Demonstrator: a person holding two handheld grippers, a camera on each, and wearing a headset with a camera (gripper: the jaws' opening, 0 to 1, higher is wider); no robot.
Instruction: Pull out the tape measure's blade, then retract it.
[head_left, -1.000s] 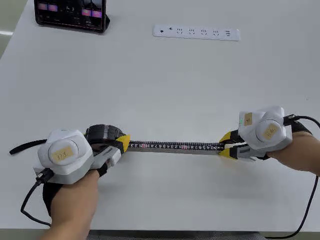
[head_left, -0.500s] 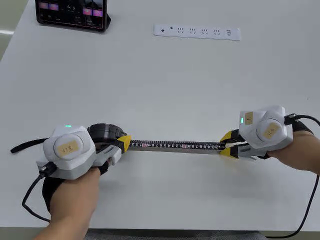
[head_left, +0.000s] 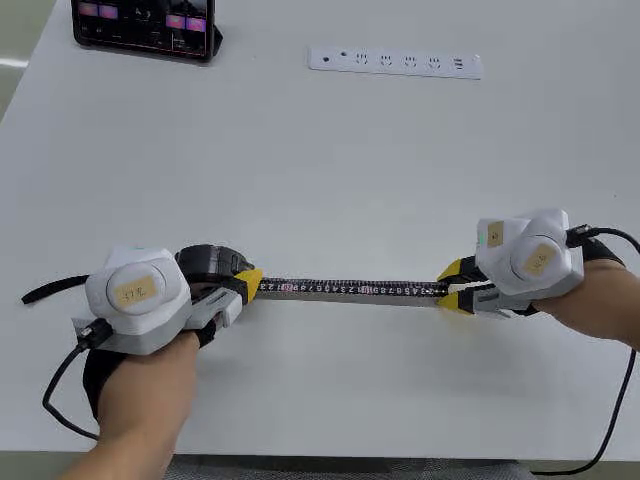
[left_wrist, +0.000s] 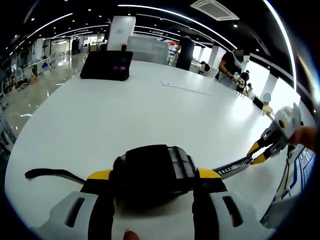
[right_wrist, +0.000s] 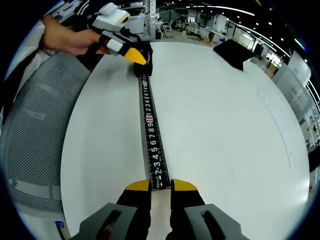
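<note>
A black tape measure case (head_left: 208, 266) (left_wrist: 152, 170) rests on the white table, and my left gripper (head_left: 243, 284) (left_wrist: 155, 174) is shut on it. Its black blade (head_left: 350, 289) (right_wrist: 151, 135) with white numbers runs out to the right, just above the table. My right gripper (head_left: 455, 287) (right_wrist: 161, 186) is shut on the blade's tip. The right gripper (left_wrist: 261, 151) also shows at the far right of the left gripper view, and the left gripper (right_wrist: 135, 54) with the case (right_wrist: 145, 59) at the top of the right gripper view. The case's black wrist strap (head_left: 48, 290) (left_wrist: 47, 173) trails left.
A white power strip (head_left: 395, 61) (left_wrist: 186, 88) lies at the far side of the table (head_left: 330, 180). A dark tablet (head_left: 143, 24) (left_wrist: 106, 65) (right_wrist: 234, 52) stands at the far left. A grey mesh chair (right_wrist: 30, 135) sits at the table's near edge. Cables (head_left: 610, 420) hang from both grippers.
The left gripper with the case has shifted slightly; the blade stays extended at about the same length. The right gripper has barely moved.
</note>
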